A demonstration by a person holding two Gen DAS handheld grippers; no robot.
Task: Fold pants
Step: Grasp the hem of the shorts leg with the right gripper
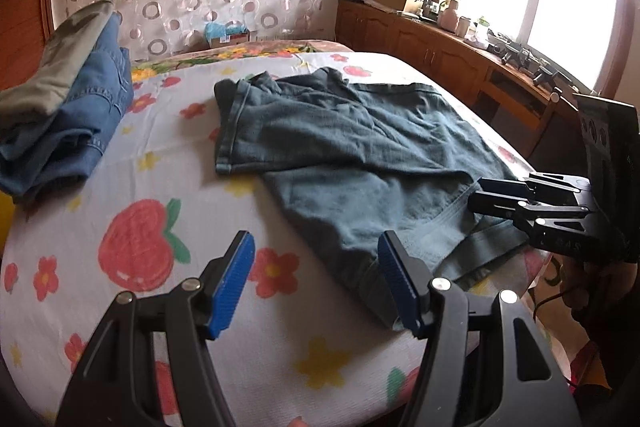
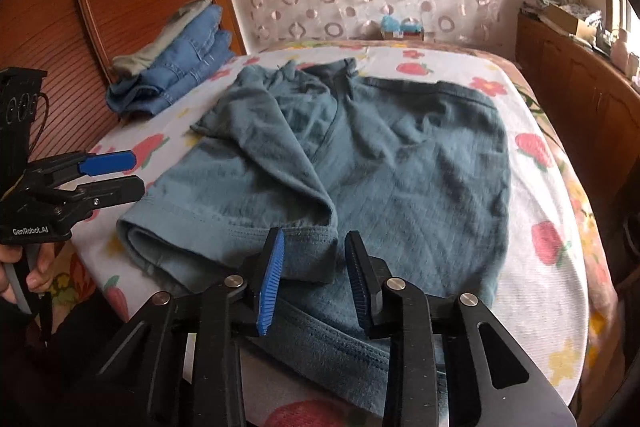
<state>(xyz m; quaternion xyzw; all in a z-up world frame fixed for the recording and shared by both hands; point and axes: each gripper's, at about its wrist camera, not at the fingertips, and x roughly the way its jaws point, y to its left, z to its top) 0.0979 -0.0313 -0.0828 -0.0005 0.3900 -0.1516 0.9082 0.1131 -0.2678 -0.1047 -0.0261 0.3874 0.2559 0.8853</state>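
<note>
The grey-blue pants (image 2: 400, 163) lie rumpled across the middle of the bed (image 1: 132, 163), their near hem at its near edge. Soft, limp cloth, I'd judge; take it by the thick hems. The right gripper (image 2: 314, 267) hangs over that hem, jaws narrowed with no cloth pinched. The left gripper (image 1: 316, 267) stands wide beside the corner. Folded jeans (image 1: 92, 115) sit at the far left corner. The waistband is bunched and hard to make out.
</note>
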